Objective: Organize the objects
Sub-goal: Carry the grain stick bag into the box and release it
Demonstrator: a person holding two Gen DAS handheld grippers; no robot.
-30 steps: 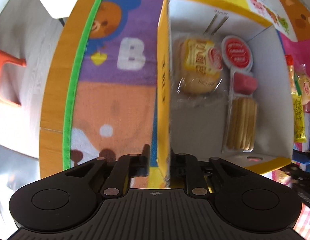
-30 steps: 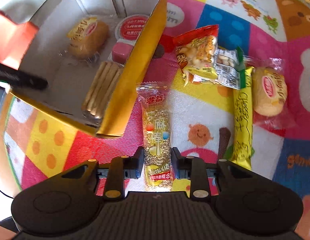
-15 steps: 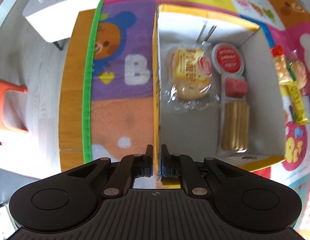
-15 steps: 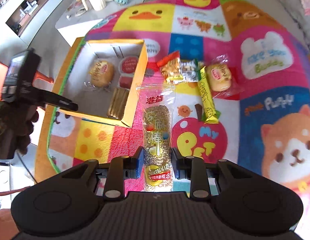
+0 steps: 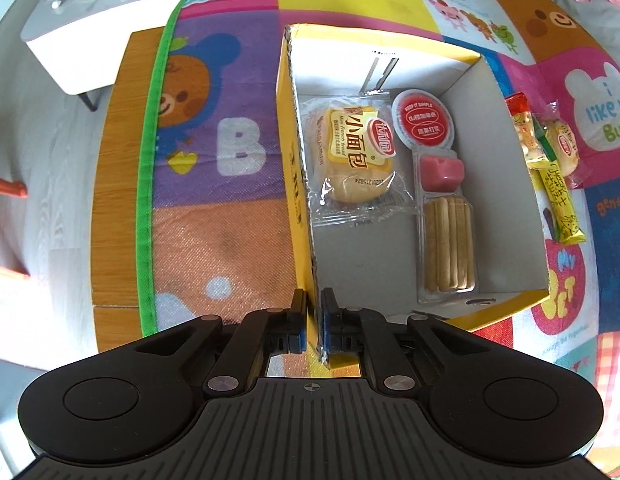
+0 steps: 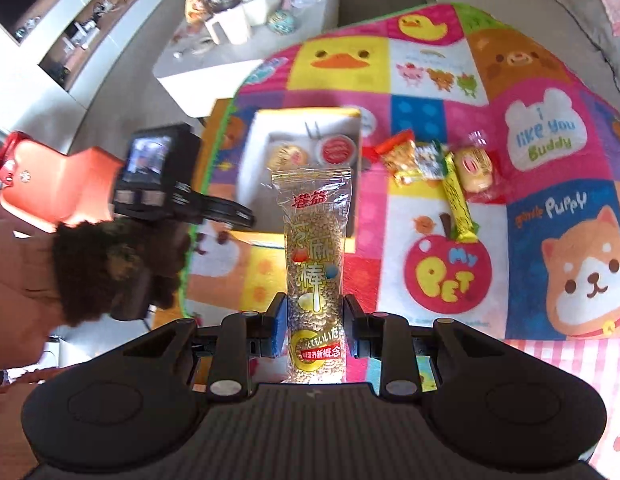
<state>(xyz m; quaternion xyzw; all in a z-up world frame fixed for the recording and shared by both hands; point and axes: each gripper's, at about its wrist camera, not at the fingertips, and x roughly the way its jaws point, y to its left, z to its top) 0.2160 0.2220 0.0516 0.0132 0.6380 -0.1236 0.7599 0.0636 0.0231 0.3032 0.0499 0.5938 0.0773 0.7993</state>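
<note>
A patchwork cartoon play mat point(image 6: 449, 208) in bright squares covers the floor; the right wrist view takes in most of it, while the left wrist view shows only its far left portion. On the mat stands an open yellow cardboard box with a white interior point(image 5: 505, 184) point(image 6: 250, 160). Only the left wrist view shows its contents clearly: a wrapped round bread bun point(image 5: 357, 156) at the left, a clear tray of biscuit sticks point(image 5: 447, 248) at the right with a round red-lidded dip cup point(image 5: 423, 122) at its far end.

The left gripper point(image 5: 313, 320) is clamped on the box's near left wall, pads pressed against both faces of the cardboard. The right wrist view alone shows that gripper from outside point(image 6: 222, 210), with a furry brown cuff behind it.

The right gripper point(image 6: 314, 326) grips a long clear packet of sesame stick point(image 6: 314, 264), raised above the mat, pads against both sides.

Right of the box lie loose snacks: a yellow bar point(image 6: 457, 196), a second bun point(image 6: 475, 170) and a red-topped bag point(image 6: 399, 156).
</note>
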